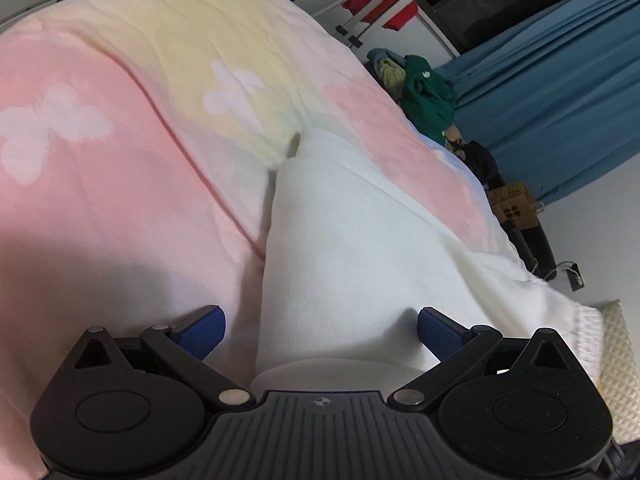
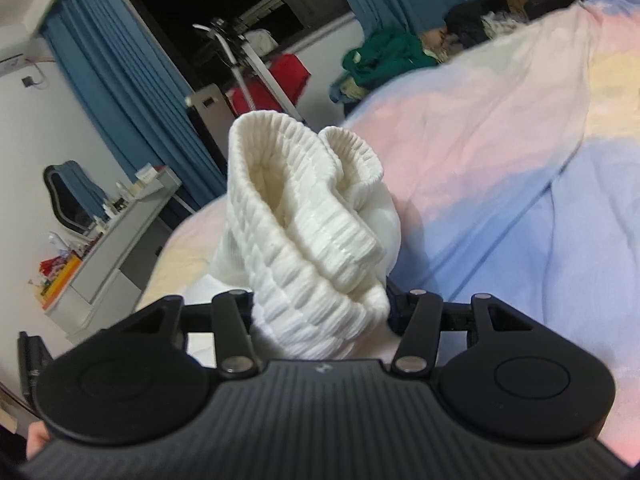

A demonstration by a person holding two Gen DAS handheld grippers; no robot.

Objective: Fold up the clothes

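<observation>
The white garment lies on my pastel butterfly blanket; its ribbed cuff stands bunched up, clenched in my right gripper. My left gripper is spread wide, blue pads straddling the fabric. Beyond the blanket's edge, a green clothes pile and blue curtains.

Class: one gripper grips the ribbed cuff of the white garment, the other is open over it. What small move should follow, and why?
Probably close the left gripper on the white garment: its jaws stand open astride the cloth, while the right gripper already grips the ribbed cuff.
</observation>
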